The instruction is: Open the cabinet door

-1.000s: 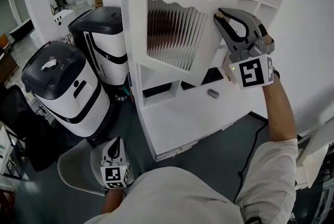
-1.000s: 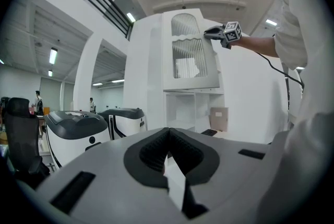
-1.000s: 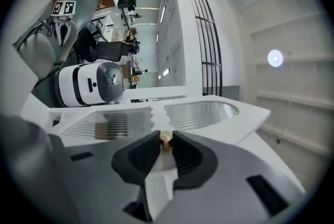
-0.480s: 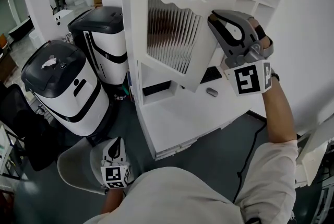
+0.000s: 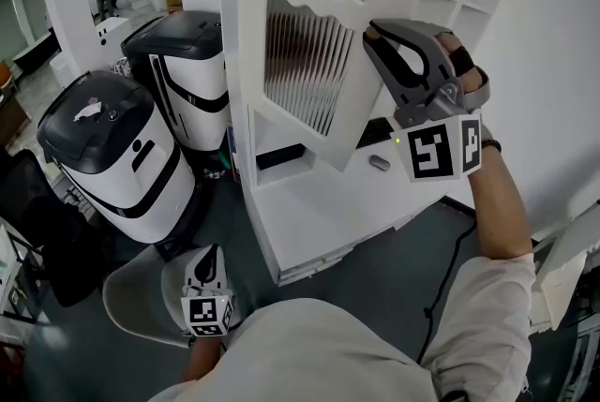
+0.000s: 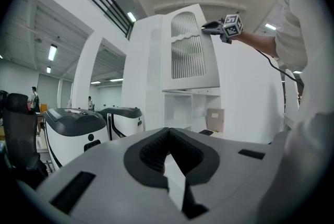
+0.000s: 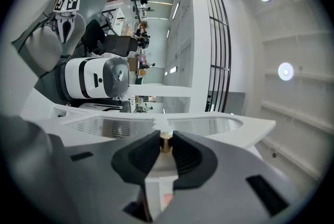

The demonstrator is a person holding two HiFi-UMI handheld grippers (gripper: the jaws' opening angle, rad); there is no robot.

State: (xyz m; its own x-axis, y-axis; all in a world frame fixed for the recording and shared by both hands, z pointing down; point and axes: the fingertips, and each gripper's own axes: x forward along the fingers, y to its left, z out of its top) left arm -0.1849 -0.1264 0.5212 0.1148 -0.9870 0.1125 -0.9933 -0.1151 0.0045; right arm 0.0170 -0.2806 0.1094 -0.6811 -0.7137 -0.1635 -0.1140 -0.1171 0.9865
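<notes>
Swung further out than a second ago, the cabinet door [image 5: 314, 63] now sits more to the left in the head view, and the right tongs [image 5: 372, 33] have travelled with its free edge.

The white cabinet [image 5: 309, 213] fills the middle of that view, with open shelves at its upper right and a broad lower ledge. Two black-topped white machines [image 5: 117, 156] stand on the floor to its left. The door, with ribbed glass panels split by a wavy white trim, stands angled out from the cabinet front, partly open.

The right tongs are clenched on a small brass knob [image 7: 166, 142] at the door's edge, with a pad pressing on each side of it. The left tongs [image 5: 210, 258] hang low by the person's body, well apart from the cabinet, their jaws closed together on nothing. A small grey object [image 5: 380, 164] lies on the ledge.
</notes>
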